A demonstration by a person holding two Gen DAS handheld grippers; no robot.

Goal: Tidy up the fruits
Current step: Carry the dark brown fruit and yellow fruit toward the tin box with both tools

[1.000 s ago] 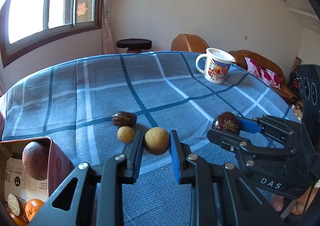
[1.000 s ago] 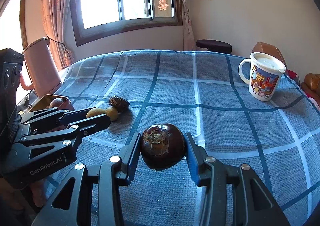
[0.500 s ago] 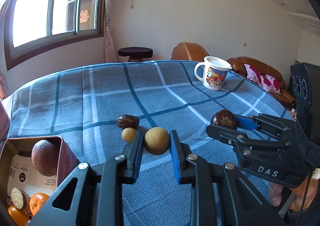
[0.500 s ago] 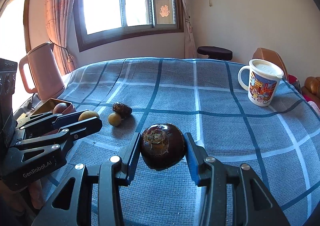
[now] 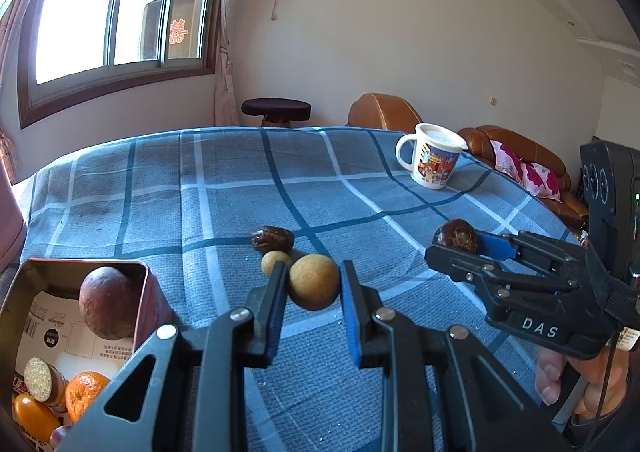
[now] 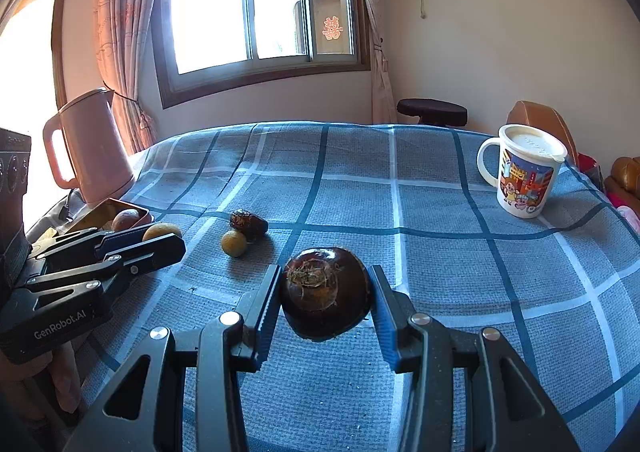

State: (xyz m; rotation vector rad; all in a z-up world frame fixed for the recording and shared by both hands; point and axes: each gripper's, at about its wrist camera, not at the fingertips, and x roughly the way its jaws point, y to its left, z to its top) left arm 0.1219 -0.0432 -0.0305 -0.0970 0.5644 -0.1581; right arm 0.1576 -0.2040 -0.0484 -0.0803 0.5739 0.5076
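Left gripper clamped on a round yellow fruit, pinched between both blue pads and lifted clear of the checked tablecloth. Right gripper closed on a dark brown water chestnut, wedged squarely between its pads, stem scar facing the camera. Lying on the cloth beyond the left jaws: a smaller yellow fruit touching a wrinkled date. Open tin low on the left, with a passion fruit and an orange inside. Mug standing far off to the right.
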